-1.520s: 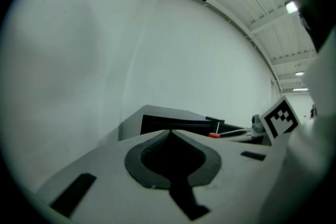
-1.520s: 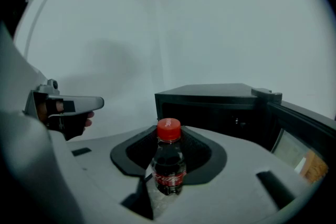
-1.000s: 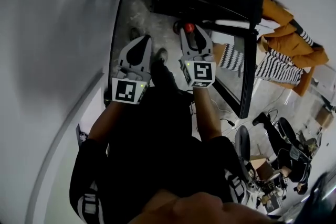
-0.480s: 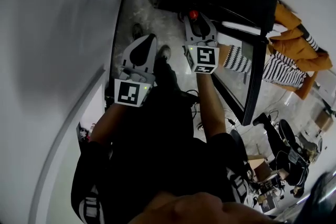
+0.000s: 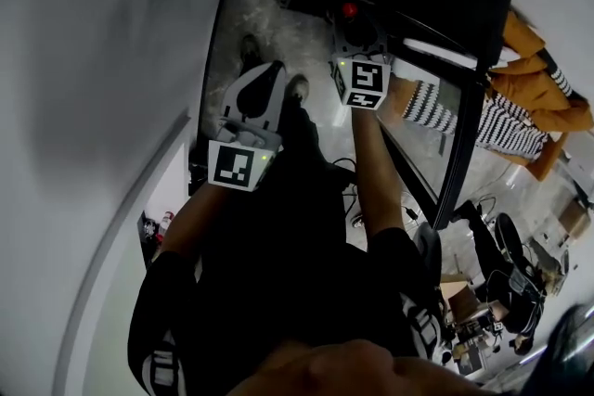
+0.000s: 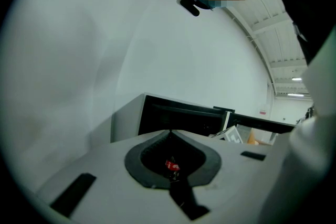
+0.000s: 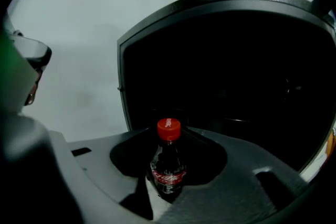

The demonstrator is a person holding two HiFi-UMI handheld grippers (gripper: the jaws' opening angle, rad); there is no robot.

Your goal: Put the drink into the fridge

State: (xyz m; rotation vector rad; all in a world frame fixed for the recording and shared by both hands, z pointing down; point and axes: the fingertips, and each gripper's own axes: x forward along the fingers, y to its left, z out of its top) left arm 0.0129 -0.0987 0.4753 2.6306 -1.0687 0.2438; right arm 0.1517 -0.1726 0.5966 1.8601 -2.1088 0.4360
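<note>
Right gripper is clamped on the drink, a small cola bottle, gripped by its body. Red cap points up; long axis vertical, standing across the jaws' line. The open fridge lies straight ahead, its dark cavity just beyond the jaw tips. Judgement: the coming move is a forward push with the bottle kept upright. Left gripper sits further from the opening, jaws together, gripping nothing; the right hand is nearer.
</note>
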